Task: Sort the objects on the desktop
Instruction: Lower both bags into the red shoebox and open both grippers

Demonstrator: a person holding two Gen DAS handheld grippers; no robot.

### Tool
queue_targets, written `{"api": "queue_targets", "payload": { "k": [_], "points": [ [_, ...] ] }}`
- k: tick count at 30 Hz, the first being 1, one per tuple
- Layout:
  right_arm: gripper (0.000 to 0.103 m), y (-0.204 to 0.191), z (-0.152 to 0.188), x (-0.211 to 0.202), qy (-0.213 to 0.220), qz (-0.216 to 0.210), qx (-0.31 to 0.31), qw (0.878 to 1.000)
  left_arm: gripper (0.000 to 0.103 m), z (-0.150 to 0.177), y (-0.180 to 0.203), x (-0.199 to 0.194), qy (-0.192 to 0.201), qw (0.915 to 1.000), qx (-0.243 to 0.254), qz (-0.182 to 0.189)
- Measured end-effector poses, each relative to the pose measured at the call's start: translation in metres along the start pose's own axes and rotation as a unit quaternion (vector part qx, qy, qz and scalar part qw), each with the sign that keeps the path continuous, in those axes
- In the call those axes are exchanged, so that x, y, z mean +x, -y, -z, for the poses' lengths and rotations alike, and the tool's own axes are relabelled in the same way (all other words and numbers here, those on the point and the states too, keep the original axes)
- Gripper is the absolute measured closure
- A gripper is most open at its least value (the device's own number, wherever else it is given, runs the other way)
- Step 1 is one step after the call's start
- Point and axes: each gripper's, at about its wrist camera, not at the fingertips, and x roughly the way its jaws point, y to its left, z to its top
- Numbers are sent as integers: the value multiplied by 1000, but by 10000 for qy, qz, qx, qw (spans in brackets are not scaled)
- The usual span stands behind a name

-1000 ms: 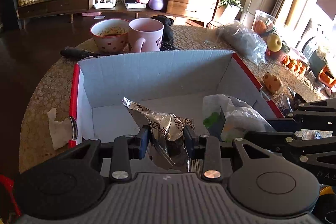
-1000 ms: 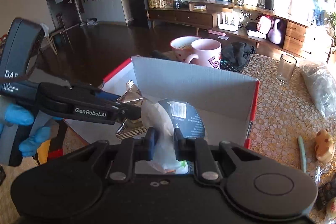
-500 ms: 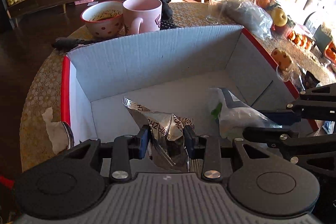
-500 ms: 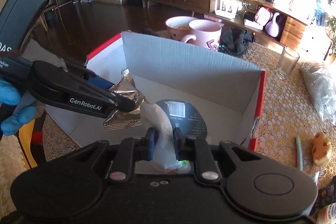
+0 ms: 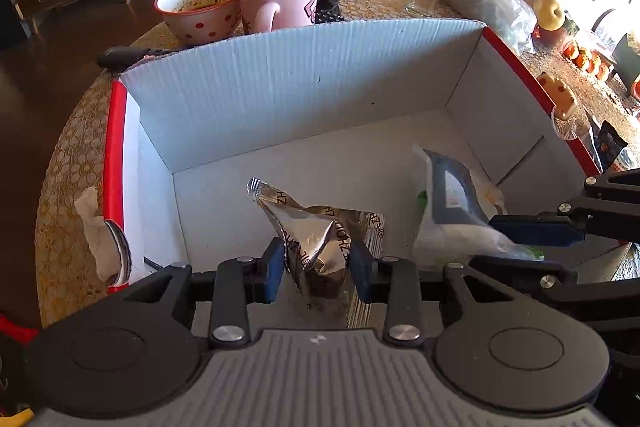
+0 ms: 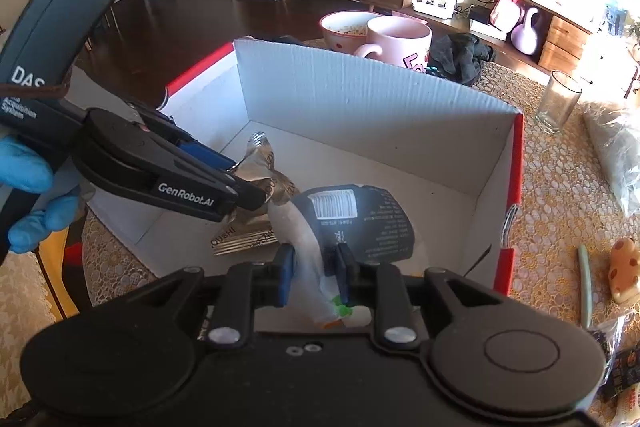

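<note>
Surface [image 5: 68, 163]: I see a lace-patterned cloth under a cardboard box [image 5: 304, 83], with a spotted bowl [image 5: 196, 9] and pink mug [image 5: 276, 1] just behind it.
Box: open, white inside, red-edged; both wrappers hang over its floor.
Left hand-held gripper [image 5: 316, 267]: narrowly parted, pads clamped on a crumpled foil wrapper [image 5: 316, 231].
Right hand-held gripper [image 6: 314, 269]: jaws opening; the white-and-dark plastic packet [image 6: 352, 223] sits between them, pads seemingly barely touching it.
Risk: I judge the packet may snag on a pad or drop against the foil, since the two nearly touch.
Risk: releasing foil near the front wall could let it spill outside.
</note>
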Motion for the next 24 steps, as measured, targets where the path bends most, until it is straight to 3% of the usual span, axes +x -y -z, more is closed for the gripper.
{"api": "queue_targets", "payload": {
  "k": [9,24],
  "points": [
    [60,-2,4,-8,52,-9,48,10000,65,3,7,-12,85,9998,99,-158],
    [57,0,9,-40,297,39,140,9995,65,20,21,-58,520,9981,-246,-200]
  ]
}}
